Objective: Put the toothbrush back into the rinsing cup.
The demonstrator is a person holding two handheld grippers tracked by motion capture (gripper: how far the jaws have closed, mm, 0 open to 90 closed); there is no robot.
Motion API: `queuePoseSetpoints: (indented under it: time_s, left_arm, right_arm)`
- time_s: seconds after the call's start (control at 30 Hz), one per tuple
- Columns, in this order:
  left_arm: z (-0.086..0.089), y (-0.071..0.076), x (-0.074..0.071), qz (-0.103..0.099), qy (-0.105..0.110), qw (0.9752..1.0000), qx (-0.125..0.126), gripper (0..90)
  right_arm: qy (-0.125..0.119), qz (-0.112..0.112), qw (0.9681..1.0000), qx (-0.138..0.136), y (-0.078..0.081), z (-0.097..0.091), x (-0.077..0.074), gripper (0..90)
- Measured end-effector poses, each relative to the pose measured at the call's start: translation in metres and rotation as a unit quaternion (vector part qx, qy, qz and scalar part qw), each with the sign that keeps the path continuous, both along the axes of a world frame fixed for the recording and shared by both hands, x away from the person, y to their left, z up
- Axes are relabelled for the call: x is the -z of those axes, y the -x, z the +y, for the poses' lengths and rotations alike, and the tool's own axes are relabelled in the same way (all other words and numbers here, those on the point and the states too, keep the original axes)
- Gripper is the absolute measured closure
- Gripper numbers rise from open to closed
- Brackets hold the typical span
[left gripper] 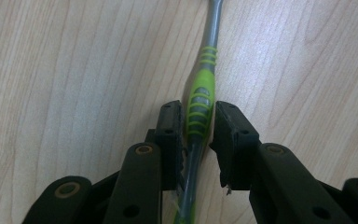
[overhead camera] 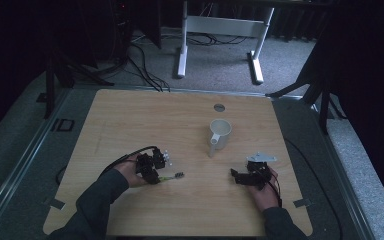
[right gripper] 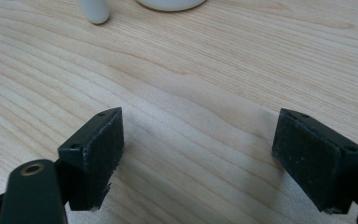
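A green and grey toothbrush (overhead camera: pixel 171 176) (left gripper: pixel 200 100) lies flat on the wooden table (overhead camera: pixel 130 115), left of centre near the front. My left gripper (overhead camera: pixel 154 176) (left gripper: pixel 199 128) reaches down over it, and both black pads press against the ribbed green grip. A white mug (overhead camera: pixel 220 132) (right gripper: pixel 170 3) stands upright at mid-table, its handle (right gripper: pixel 94 11) turned toward the person. My right gripper (overhead camera: pixel 236 177) (right gripper: pixel 198 158) hovers low over bare wood in front of the mug, jaws spread wide with nothing between them.
A small round grommet (overhead camera: pixel 219 107) is set into the tabletop behind the mug. Cables trail from both grippers over the front of the table. Beyond the far edge are carpet, a white desk frame (overhead camera: pixel 220 30) and dark stands.
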State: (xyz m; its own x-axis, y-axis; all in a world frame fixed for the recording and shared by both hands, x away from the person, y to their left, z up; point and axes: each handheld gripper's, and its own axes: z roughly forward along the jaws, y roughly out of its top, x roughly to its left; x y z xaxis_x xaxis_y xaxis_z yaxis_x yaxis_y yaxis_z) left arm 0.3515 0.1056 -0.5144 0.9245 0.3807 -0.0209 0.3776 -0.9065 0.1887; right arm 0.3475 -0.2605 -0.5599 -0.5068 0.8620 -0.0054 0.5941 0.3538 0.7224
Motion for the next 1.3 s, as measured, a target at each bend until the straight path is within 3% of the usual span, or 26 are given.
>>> queuePoseSetpoints:
  time_s: [0.5,0.93,1.3]
  left_arm:
    - [0.0,-0.003,0.004,0.009,-0.011,0.9999,-0.001,73.5]
    - [-0.012,-0.002,0.002,0.01,-0.052,0.9986,0.009,77.6]
    - [-0.013,-0.001,0.002,0.001,-0.048,0.9987,0.017,79.9]
  right_arm:
    - [0.0,0.0,1.0,0.0,0.0,0.0,0.0,16.3]
    - [0.0,0.0,1.0,0.0,0.0,0.0,0.0,16.3]
    - [0.0,0.0,1.0,0.0,0.0,0.0,0.0,16.3]
